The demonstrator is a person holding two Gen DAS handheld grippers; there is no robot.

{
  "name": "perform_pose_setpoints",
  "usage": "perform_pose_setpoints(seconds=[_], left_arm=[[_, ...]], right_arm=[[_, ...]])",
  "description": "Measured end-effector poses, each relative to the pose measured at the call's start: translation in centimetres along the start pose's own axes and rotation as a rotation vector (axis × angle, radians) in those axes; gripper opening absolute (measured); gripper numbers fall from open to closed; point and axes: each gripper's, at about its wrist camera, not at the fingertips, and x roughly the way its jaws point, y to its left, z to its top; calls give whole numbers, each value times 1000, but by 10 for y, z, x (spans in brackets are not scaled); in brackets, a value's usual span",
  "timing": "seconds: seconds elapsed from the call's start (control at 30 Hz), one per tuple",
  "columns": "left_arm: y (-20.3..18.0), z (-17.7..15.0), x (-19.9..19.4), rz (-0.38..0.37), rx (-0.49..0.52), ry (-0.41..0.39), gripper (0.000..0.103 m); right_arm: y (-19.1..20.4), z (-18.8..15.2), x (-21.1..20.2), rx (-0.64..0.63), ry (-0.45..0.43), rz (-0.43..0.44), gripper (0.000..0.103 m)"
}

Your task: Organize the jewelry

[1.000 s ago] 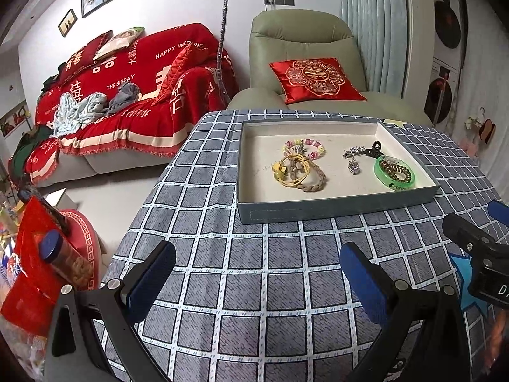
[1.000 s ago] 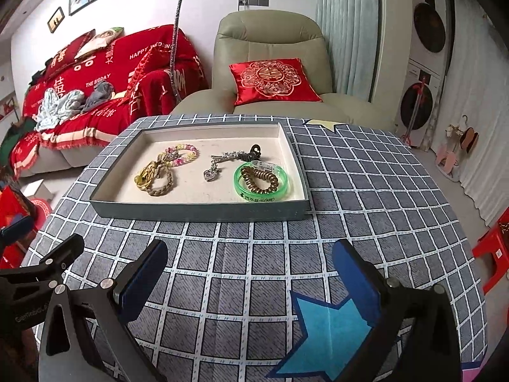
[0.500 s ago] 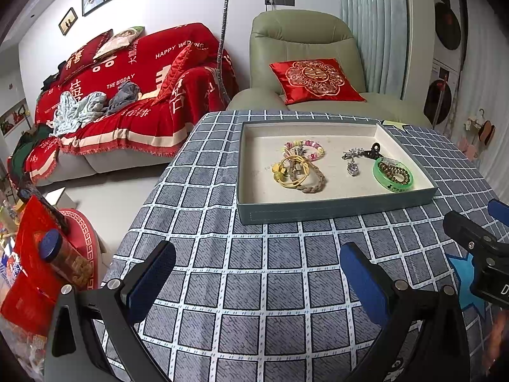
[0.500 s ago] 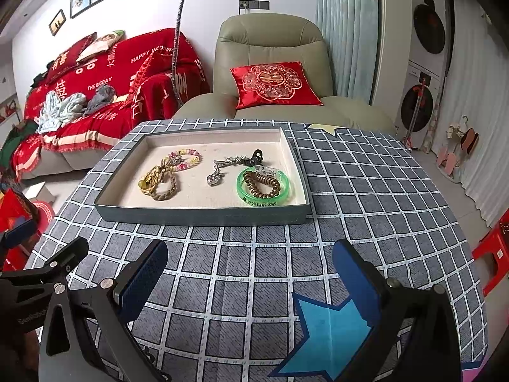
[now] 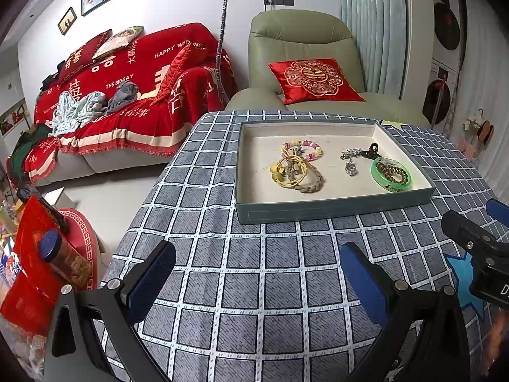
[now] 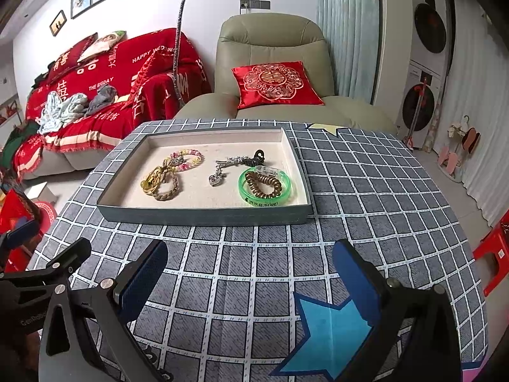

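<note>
On the left, the left hand-held gripper (image 5: 254,273) is held low over the checked counter (image 5: 222,229), with its blue pads spread wide and nothing between them. A little past it, the grey tray (image 6: 203,215) is seen on the counter. Inside the tray, at its left side, a gold bangle (image 6: 152,180), a braided band (image 6: 170,189) and a pastel bead bracelet (image 6: 189,156) are piled together, touching and partly crossed. In the middle, a silver charm chain (image 6: 222,168) is laid beside a small black clip (image 6: 257,156). At the tray's right side, a brown coil hair tie (image 6: 264,184) is set inside a green bangle (image 6: 264,191). On the far right, the right hand-held gripper (image 6: 249,273) is also held wide open and empty, above a blue star mark (image 6: 331,331).

Since a second ago, almost nothing has been changed: no jewelry has been moved, and both views have only been shifted a tiny bit. All the jewelry is found in the tray, so the scene fits a sorting that is finished, or a pile yet to be spread out.
</note>
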Motion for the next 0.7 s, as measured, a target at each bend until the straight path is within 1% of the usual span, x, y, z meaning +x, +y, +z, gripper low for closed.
perform_pose_setpoints(seconds=[0.7], left_arm=[[-1,0,-1,1,1,-2,103]], right_arm=[[0,0,-1,2,-1,2,103]])
